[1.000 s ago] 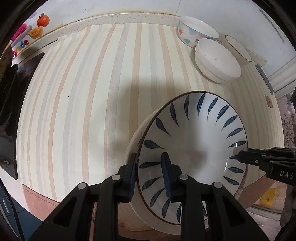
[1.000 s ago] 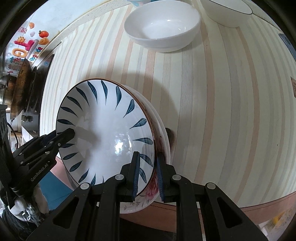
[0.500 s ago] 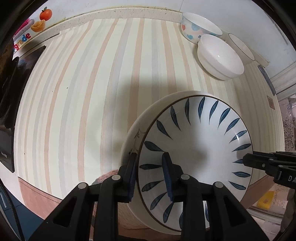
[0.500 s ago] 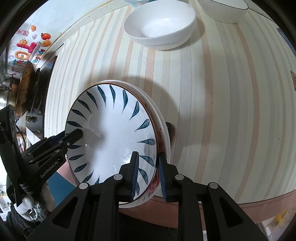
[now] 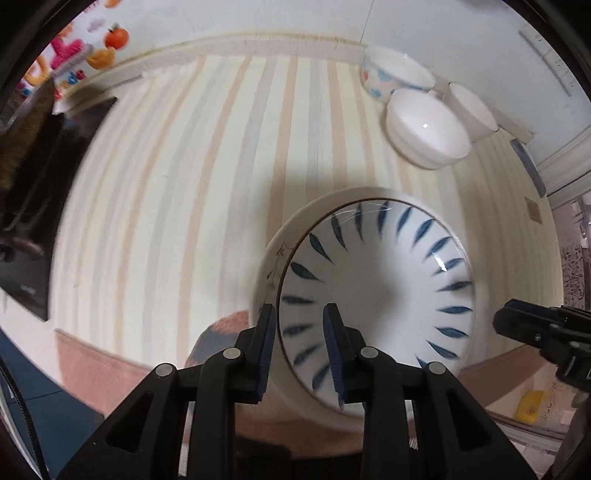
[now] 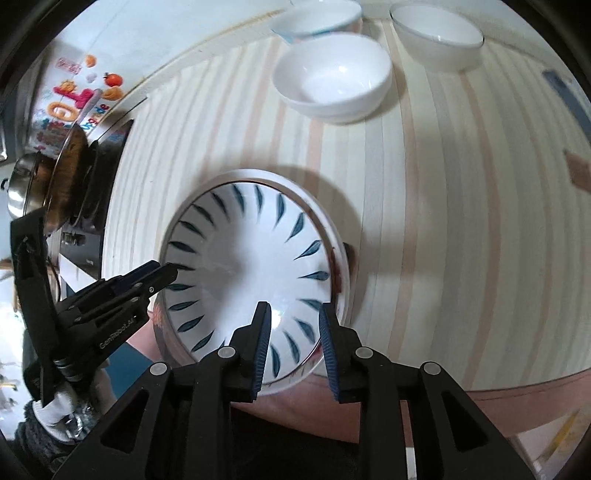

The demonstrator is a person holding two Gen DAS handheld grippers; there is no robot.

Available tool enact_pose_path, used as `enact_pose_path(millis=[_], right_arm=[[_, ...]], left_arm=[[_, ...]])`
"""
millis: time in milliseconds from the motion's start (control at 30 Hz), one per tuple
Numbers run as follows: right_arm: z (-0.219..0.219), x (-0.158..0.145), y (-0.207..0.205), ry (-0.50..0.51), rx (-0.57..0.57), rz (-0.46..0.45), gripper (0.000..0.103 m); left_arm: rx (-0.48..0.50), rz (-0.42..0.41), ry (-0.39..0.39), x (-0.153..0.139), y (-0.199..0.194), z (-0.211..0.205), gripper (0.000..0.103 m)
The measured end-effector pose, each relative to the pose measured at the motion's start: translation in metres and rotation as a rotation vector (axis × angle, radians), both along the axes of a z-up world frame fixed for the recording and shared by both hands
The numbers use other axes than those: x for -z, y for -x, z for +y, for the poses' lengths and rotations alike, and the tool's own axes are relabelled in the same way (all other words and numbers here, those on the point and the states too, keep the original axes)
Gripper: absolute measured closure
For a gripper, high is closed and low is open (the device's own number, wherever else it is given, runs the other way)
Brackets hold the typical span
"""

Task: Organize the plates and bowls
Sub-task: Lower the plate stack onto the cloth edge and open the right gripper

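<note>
A deep white plate with blue leaf marks sits nested in a larger white flowered plate near the counter's front edge. My left gripper hangs just above its left rim. The jaws stand slightly apart, the rim shows below the gap, and the pads do not press on it. In the right wrist view the left gripper tips over that same rim. My right gripper hovers over the plate's near right rim. Its jaws are opening and grip nothing. It enters the left wrist view as the right gripper.
At the back right stand a plain white bowl, a bowl with blue and pink spots and a dark-rimmed white bowl. A black hob with a pan borders the striped counter on the left.
Both grippers have lifted away from the blue-leaf plate, which now looks smaller and lies in the flowered plate. The right jaws have spread wider.
</note>
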State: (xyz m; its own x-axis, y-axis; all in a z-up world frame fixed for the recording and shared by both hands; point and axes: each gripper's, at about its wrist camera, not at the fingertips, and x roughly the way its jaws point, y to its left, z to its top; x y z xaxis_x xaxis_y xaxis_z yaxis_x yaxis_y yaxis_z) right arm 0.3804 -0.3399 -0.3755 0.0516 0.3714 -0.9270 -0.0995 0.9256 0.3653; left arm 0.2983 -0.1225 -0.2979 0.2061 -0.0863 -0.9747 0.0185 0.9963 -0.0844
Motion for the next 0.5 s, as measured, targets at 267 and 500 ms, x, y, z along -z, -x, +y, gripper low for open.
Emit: enact_pose_path(millis=[267,500], right_arm=[[-0.003,-0.07,0.052,-0.024,-0.01,-0.119,0.06],[-0.015,-0.118,0.089,-0.045,-0.002,-0.177,0.058]], left_arm=[[-0.008,-0.085,-0.002,-0.083,0.044,-0.002,0.078],[-0.007,-0.099,0.028,-0.124,0.08,0.003,0.078]])
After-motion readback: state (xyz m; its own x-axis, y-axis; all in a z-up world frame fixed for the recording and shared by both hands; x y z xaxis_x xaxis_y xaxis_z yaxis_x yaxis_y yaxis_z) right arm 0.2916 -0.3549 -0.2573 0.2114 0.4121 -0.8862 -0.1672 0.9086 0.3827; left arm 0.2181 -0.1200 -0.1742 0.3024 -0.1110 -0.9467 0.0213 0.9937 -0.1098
